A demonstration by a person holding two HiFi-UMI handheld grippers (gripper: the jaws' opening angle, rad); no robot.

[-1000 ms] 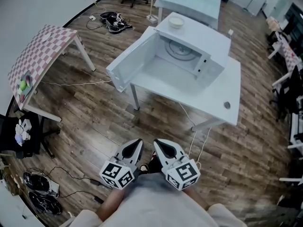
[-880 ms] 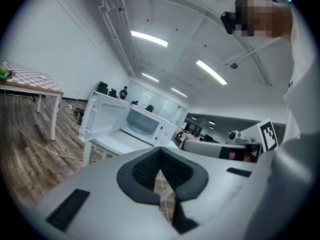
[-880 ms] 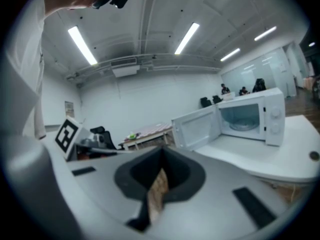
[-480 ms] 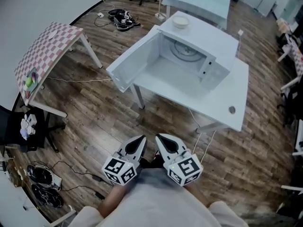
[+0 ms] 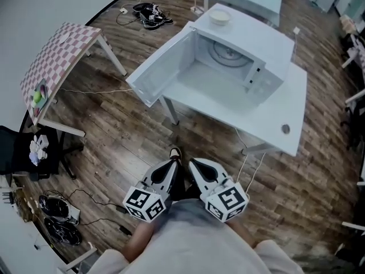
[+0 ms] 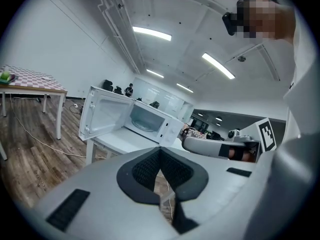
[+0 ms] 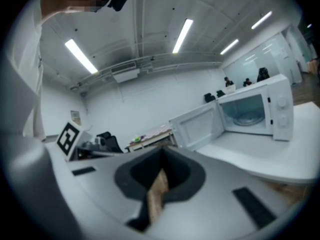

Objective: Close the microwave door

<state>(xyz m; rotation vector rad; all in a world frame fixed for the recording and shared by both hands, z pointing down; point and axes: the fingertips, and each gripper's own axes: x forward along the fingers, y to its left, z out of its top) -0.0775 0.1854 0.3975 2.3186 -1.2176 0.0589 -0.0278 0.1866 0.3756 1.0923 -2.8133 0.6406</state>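
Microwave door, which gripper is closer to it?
Left, slightly. The left gripper lines up with the open microwave door, well short of it; the right gripper sits alongside, further right.

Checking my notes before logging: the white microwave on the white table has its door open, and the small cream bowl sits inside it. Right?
Not quite. The small cream bowl sits on top of the white microwave, not inside, as the head view shows. The door is open, on the white table.
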